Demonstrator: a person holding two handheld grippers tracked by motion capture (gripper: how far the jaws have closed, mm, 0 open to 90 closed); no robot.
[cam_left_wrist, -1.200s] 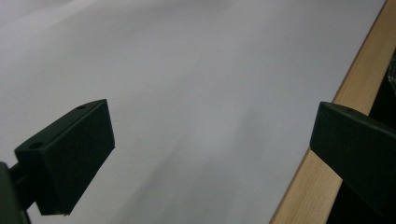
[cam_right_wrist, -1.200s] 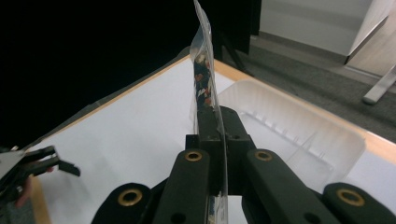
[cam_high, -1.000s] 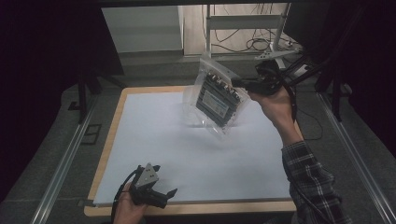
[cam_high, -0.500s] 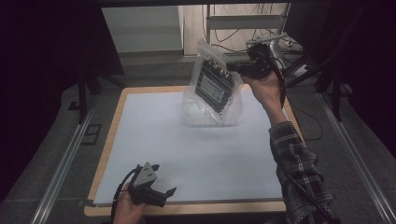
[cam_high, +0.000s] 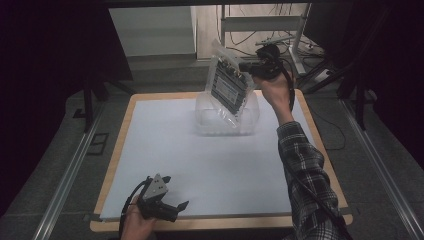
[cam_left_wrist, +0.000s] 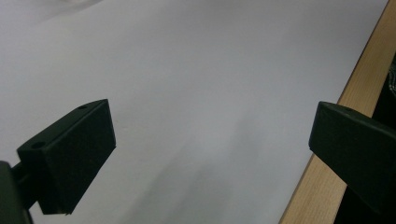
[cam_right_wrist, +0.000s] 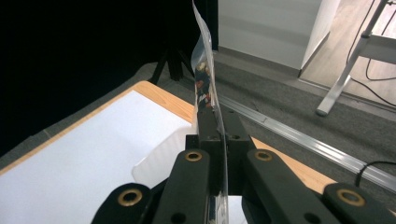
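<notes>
You have the right hand-held gripper (cam_high: 248, 66) clamped on the edge of one clear bag (cam_high: 229, 86) with a dark item inside, held high so it hangs free over the single clear tub (cam_high: 250, 117) at the far side of the surface (cam_high: 165, 150), likely lined up to drop in. Your left hand-held gripper (cam_high: 176, 209) rests low at the near edge, jaws spread wide and empty, out of the way. That makes one bag, one tub, two grippers.
</notes>
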